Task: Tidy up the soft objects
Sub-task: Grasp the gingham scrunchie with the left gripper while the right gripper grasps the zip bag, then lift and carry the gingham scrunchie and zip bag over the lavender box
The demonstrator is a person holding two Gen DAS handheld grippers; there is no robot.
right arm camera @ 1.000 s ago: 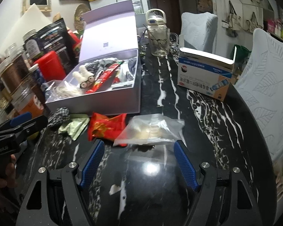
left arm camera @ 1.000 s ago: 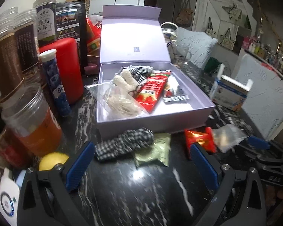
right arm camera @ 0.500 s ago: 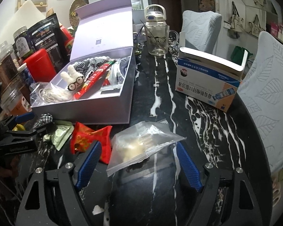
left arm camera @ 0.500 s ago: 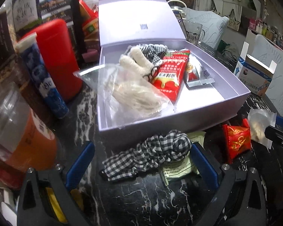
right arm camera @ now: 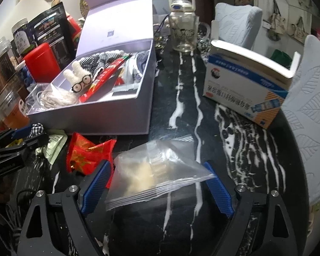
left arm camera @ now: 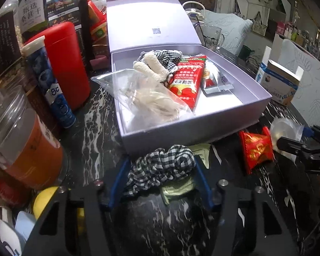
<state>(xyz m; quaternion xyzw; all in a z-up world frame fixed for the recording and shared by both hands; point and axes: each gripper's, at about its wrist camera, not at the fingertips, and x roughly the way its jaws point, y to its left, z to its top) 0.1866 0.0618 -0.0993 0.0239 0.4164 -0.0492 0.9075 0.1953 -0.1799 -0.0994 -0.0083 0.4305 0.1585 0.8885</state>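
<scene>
A black-and-white checked scrunchie [left arm camera: 162, 166] lies on the black marble table just in front of the open lavender box [left arm camera: 202, 125]. My left gripper [left arm camera: 161, 167] is closing on it, and both blue pads touch the bunched fabric. A green sachet [left arm camera: 200, 153] lies partly under the scrunchie. A red snack packet [right arm camera: 87, 155] lies to its right. My right gripper [right arm camera: 156, 166] straddles a clear zip bag [right arm camera: 160, 170] with pale contents. Its jaws are opening and the pads stand off the bag. The box [right arm camera: 108, 117] holds a plush rabbit, another checked cloth, a red packet and a bagged item.
Jars, a red canister [left arm camera: 68, 64] and a blue tube [left arm camera: 53, 89] crowd the table's left side. A yellow fruit [left arm camera: 42, 200] lies by my left gripper. A blue-and-white carton [right arm camera: 249, 85] and a glass bottle [right arm camera: 182, 29] stand to the right and behind. White padded chairs ring the table.
My left gripper sank onto the checked scrunchie and its jaws drew in around it. My right gripper slid forward over the clear bag, and its jaws spread wider.
</scene>
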